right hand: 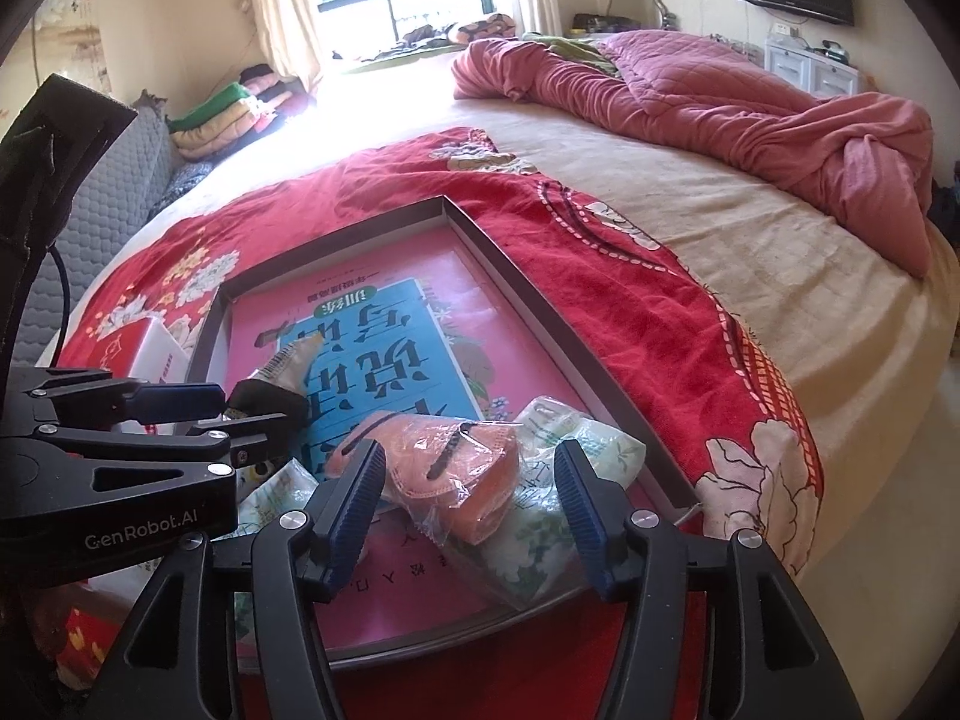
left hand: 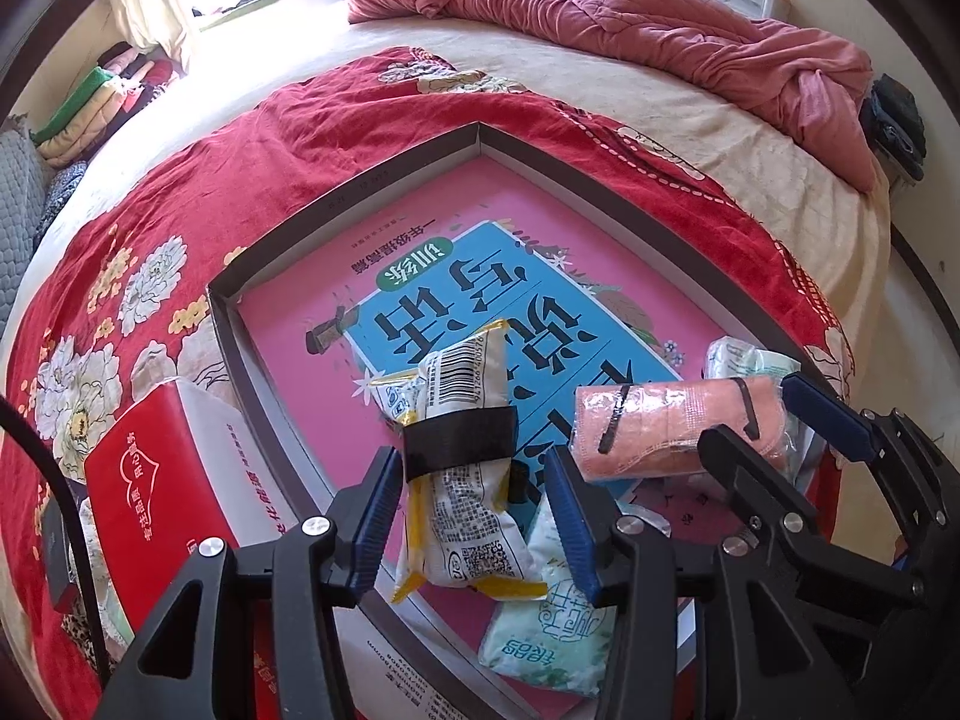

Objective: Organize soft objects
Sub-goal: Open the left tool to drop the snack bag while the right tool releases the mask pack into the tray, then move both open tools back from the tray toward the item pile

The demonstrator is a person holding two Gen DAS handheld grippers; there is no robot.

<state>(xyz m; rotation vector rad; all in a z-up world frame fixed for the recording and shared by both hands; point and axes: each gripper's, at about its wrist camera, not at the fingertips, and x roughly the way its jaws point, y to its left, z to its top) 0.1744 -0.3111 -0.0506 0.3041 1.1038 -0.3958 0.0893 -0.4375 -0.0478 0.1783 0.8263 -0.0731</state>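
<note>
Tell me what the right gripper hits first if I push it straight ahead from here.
Most likely the plastic-wrapped orange cloth roll, which lies between the open fingers of the right gripper. Pale green tissue packs sit just beside it; depth is unclear.

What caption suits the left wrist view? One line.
Open left gripper straddles a black-taped white packet in the shallow tray.

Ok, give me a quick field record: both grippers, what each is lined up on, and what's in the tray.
left gripper: open, fingers either side of the white snack packet
right gripper: open, around the wrapped orange cloth, contact unclear
tray: on the red floral blanket; holds a pink-and-blue book, the packet, the cloth, green tissue packs
outside tray: red box
</note>
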